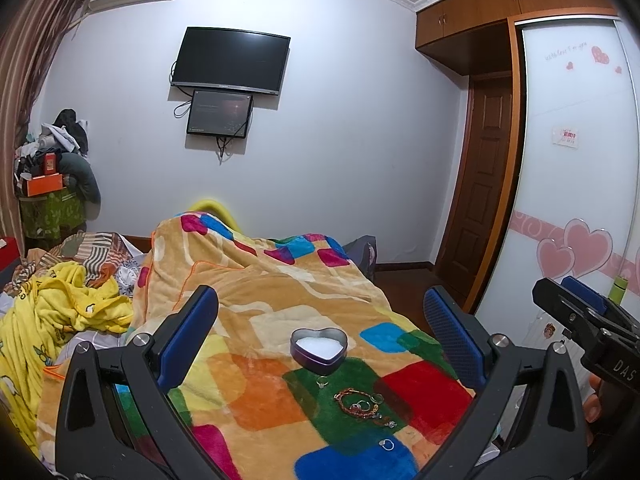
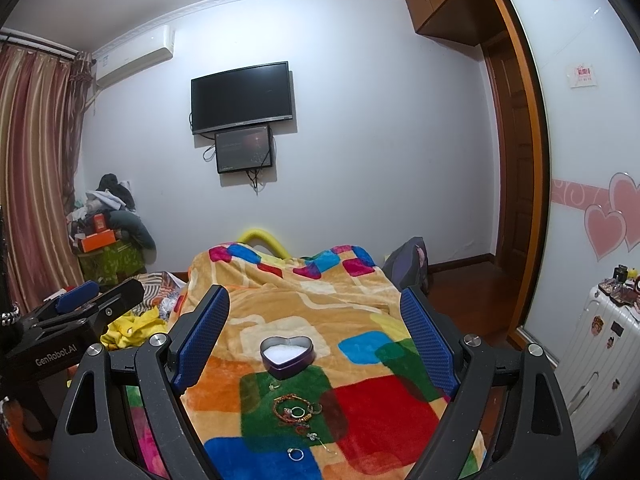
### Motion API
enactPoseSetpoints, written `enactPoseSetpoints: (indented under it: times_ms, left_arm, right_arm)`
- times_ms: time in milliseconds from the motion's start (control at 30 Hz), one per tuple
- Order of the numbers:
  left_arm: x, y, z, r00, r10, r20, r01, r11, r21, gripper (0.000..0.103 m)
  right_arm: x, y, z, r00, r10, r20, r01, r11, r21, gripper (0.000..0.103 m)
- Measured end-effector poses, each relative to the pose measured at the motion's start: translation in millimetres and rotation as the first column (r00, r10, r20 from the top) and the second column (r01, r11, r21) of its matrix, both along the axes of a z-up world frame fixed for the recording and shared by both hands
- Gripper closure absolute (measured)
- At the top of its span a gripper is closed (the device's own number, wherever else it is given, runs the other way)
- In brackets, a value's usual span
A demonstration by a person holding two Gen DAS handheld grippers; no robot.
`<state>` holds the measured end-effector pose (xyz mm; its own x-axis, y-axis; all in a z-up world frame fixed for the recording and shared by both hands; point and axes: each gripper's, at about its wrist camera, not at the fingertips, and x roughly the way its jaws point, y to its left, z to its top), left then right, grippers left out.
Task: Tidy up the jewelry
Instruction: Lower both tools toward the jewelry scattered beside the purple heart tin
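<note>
A purple heart-shaped tin (image 1: 319,349) with white lining sits open on the colourful blanket (image 1: 260,380); it also shows in the right wrist view (image 2: 286,356). In front of it lie a small ring (image 1: 322,381), a red-orange bracelet with rings (image 1: 358,401) and a silver ring (image 1: 386,444). The right wrist view shows the bracelet pile (image 2: 296,410), a small ring (image 2: 273,385), an earring (image 2: 316,438) and a silver ring (image 2: 295,454). My left gripper (image 1: 320,320) is open and empty above the blanket. My right gripper (image 2: 316,320) is open and empty; it also shows in the left wrist view (image 1: 588,312).
The bed holds a yellow blanket (image 1: 60,312) and rumpled bedding at left. A white suitcase (image 2: 592,356) stands at right by the sliding wardrobe (image 1: 576,160). A TV (image 1: 231,60) hangs on the far wall. A cluttered green box (image 1: 48,212) sits in the left corner.
</note>
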<state>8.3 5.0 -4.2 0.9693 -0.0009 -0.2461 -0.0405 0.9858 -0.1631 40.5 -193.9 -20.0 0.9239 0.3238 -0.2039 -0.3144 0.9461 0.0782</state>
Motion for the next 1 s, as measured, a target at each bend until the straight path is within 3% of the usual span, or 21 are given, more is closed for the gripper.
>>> enactPoseSetpoints:
  times_ms: [367, 733, 1000]
  left_arm:
    - [6, 0, -3, 1.000, -0.001, -0.016, 0.001, 1.000, -0.003, 0.000]
    - [32, 2, -24, 0.995, -0.004, -0.100, 0.005, 1.000, 0.007, 0.001]
    - [66, -1, -64, 0.964, -0.076, -0.257, 0.075, 0.997, -0.013, 0.020]
  right_arm:
    - [8, 0, -6, 1.000, -0.012, -0.020, 0.011, 0.999, -0.030, 0.018]
    - [35, -6, -32, 0.991, -0.026, -0.134, 0.018, 0.998, -0.060, 0.018]
    - [56, -13, -59, 0.960, 0.028, -0.280, -0.048, 0.997, -0.065, 0.046]
